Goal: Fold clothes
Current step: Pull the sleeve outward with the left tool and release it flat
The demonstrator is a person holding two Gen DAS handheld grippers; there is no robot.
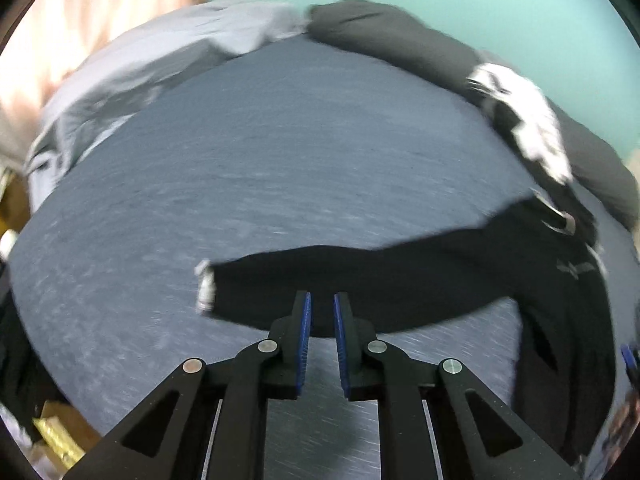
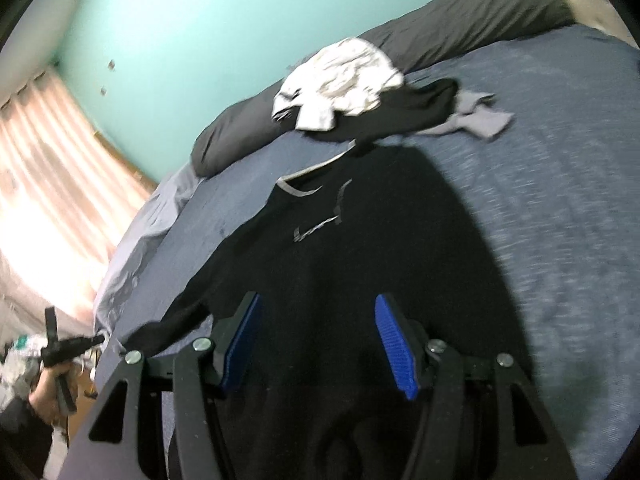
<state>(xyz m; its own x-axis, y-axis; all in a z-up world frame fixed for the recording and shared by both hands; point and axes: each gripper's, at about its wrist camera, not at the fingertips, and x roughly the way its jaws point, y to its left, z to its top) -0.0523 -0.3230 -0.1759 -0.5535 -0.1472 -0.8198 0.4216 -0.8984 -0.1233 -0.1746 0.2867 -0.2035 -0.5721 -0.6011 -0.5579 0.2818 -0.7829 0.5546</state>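
Black long-sleeved jersey shirt [image 2: 320, 264] flat on blue-grey bedspread [image 2: 540, 200], 1 sleeve [image 1: 360, 280] outstretched; left gripper [image 1: 321, 300] nearly closed, empty, right gripper [image 2: 318, 312] agape above hem: a shallow pinch risks dragging bedspread.

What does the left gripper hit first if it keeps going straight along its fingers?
Most likely the black shirt's sleeve: it lies across the bed directly beyond the left gripper, whose jaws are nearly closed and empty. Motion blur makes the gap to the fabric unclear.
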